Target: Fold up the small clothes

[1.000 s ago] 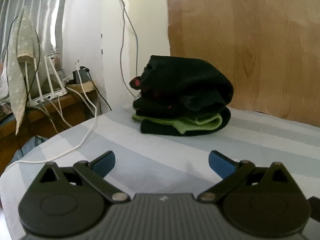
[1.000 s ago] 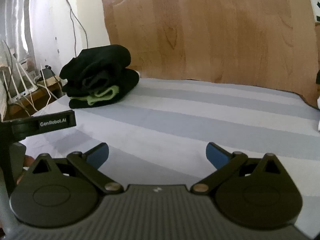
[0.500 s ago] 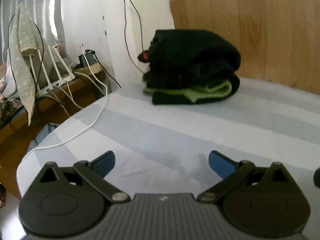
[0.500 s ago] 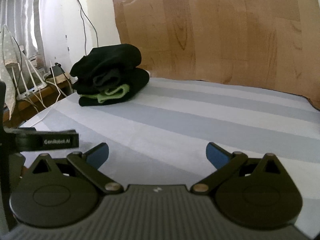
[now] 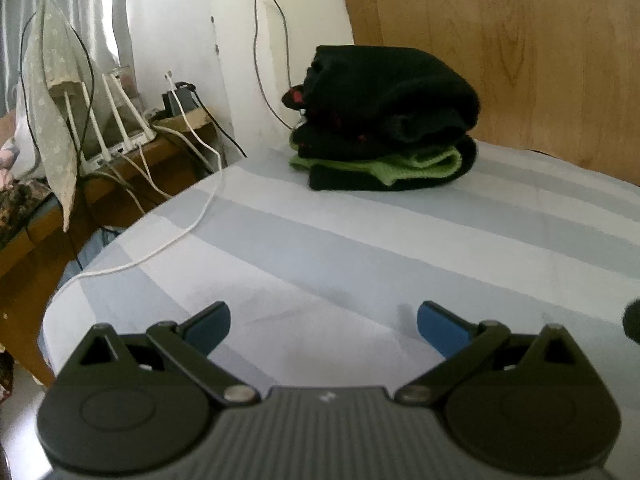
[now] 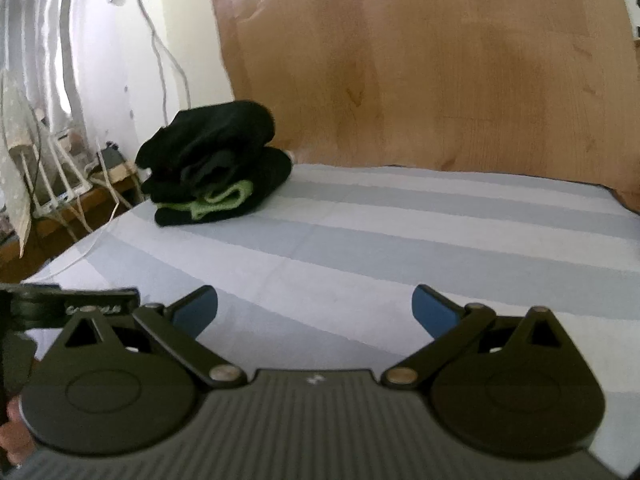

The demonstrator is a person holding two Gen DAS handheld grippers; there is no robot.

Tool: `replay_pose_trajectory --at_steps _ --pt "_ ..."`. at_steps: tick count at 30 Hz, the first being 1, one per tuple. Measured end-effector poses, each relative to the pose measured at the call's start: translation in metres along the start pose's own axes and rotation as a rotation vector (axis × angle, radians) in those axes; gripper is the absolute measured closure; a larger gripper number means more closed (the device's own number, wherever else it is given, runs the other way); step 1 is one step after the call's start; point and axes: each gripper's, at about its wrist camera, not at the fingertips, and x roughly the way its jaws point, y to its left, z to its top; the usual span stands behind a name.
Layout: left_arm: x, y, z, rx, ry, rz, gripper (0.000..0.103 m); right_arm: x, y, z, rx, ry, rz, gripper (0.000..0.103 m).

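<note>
The stack of folded clothes sits at the far left corner of the striped bed, against the wooden headboard, its long side running left to right. A green layer shows between black ones. Both the left gripper and the right gripper hang over bare sheet near the front, fingers spread apart, holding nothing. Compared with a second ago, both have backed away and the stack looks farther off. A white cable trails off the bed's left edge.
</note>
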Motion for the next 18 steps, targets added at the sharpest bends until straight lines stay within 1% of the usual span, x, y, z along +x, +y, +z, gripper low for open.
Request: replay_pose_trajectory --at_steps 2,6,8,12,18 --pt "-0.006 -0.004 0.0 0.007 0.004 -0.019 0.0 -0.003 -0.007 0.001 0.047 -0.025 -0.042 0.0" --pt "-0.018 -0.015 0.001 0.033 0.019 -0.086 0.0 -0.006 -0.025 0.004 0.135 -0.044 -0.142 0.0" --pt "-0.024 -0.023 0.001 0.05 0.032 -0.118 0.0 -0.008 -0.033 0.006 0.173 -0.048 -0.178 0.0" --pt "-0.038 -0.039 0.0 0.083 0.031 -0.167 0.0 -0.01 -0.043 0.006 0.216 -0.044 -0.2 0.0" --pt "-0.057 -0.063 0.0 0.13 0.016 -0.222 0.0 -0.013 -0.044 0.004 0.216 -0.046 -0.205 0.0"
